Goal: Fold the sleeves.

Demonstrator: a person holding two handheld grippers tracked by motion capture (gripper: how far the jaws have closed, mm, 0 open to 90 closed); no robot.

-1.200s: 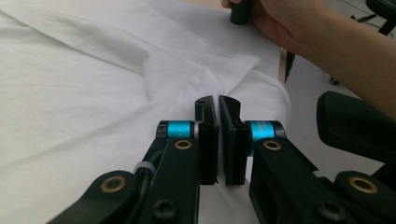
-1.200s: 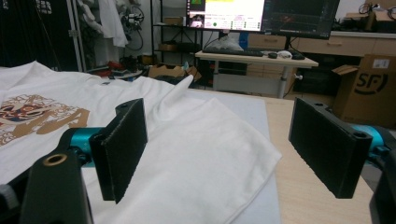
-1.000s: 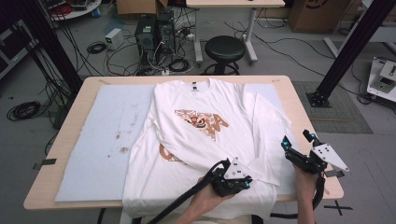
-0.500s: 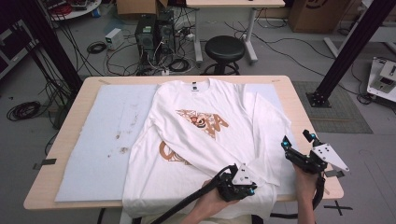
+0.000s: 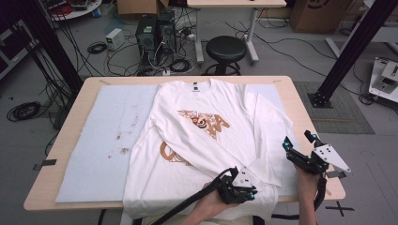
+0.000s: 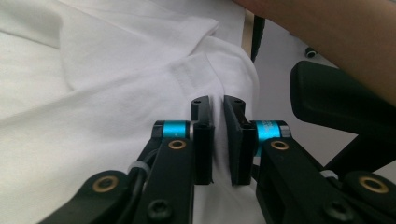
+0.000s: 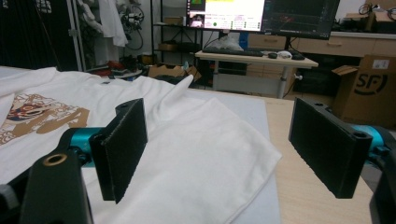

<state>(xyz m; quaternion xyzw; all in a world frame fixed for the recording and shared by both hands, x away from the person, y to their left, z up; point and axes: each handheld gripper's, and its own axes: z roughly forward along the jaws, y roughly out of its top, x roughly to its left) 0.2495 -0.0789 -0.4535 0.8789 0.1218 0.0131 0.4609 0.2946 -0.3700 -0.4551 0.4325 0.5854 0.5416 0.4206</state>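
The white shirt (image 5: 206,140) lies spread across the counter (image 5: 70,140), hem at the near edge. The left claw (image 6: 218,135), jaws just parting to a narrow gap, releases the hem. The right claw (image 7: 229,149) hovers wide open, empty, near the near right corner.

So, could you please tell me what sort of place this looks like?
Probably a lab or workshop: computer towers amid tangled cables on the floor, monitors on a desk, and cardboard boxes nearby.
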